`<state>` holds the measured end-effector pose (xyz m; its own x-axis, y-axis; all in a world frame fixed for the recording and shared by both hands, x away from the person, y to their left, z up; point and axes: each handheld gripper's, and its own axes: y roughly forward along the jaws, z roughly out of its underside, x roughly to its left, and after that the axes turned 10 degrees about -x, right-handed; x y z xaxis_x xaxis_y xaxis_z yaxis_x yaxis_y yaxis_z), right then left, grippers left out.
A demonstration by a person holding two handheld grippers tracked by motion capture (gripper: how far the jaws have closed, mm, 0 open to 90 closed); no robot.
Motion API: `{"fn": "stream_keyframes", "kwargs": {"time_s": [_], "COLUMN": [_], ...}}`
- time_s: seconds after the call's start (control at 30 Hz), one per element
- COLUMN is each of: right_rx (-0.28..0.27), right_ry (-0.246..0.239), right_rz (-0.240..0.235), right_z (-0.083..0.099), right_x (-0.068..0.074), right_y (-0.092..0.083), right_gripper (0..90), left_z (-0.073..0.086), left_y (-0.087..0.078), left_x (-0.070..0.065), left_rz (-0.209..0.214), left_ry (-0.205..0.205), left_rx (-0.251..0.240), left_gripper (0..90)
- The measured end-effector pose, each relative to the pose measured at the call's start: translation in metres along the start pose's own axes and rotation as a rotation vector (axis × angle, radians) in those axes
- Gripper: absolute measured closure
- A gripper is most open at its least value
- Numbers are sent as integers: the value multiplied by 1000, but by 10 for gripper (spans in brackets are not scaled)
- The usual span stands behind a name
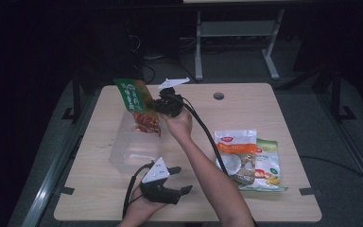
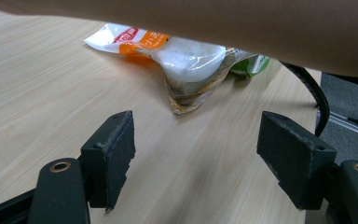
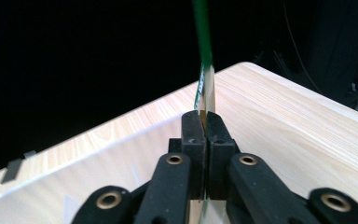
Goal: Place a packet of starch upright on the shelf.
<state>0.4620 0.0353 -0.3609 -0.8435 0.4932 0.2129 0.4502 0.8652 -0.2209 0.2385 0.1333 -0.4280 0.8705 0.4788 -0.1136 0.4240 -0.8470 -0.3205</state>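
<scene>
My right gripper (image 1: 157, 106) is shut on a green snack pouch (image 1: 137, 106) with red food printed on it, holding it upright over a clear plastic bin (image 1: 130, 151) at the table's left. In the right gripper view the pouch (image 3: 204, 70) stands edge-on, pinched between the closed jaws of the right gripper (image 3: 206, 133). My left gripper (image 1: 182, 178) rests open near the table's front edge, to the right of the bin's near corner. In the left gripper view, the left gripper (image 2: 196, 149) has its jaws wide apart with bare tabletop between them.
Two more pouches lie flat at the table's right: an orange and white one (image 1: 235, 150) (image 2: 177, 56) and a green and white one (image 1: 267, 165). The person's right forearm (image 1: 208, 170) crosses the table's middle, with a black cable (image 1: 208, 135) beside it. A cable hole (image 1: 219, 96) sits near the far edge.
</scene>
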Motion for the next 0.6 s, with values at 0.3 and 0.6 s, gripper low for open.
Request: {"fn": "stream_keyframes", "kwargs": {"time_s": [0.3,0.6], "right_rx": [99,103], "right_ry": [-57,-60], "right_rz": [7,-5], "right_z": [0,5], "right_x": [-1,-1], "right_y": [-9,-12], "right_gripper": [891,897], "left_z": [0,0], "left_y": [1,2], "left_x": [0,-1], "left_rz": [1,0], "left_ry": [8,6], "left_rx": [13,13], "left_gripper": [270,270]}}
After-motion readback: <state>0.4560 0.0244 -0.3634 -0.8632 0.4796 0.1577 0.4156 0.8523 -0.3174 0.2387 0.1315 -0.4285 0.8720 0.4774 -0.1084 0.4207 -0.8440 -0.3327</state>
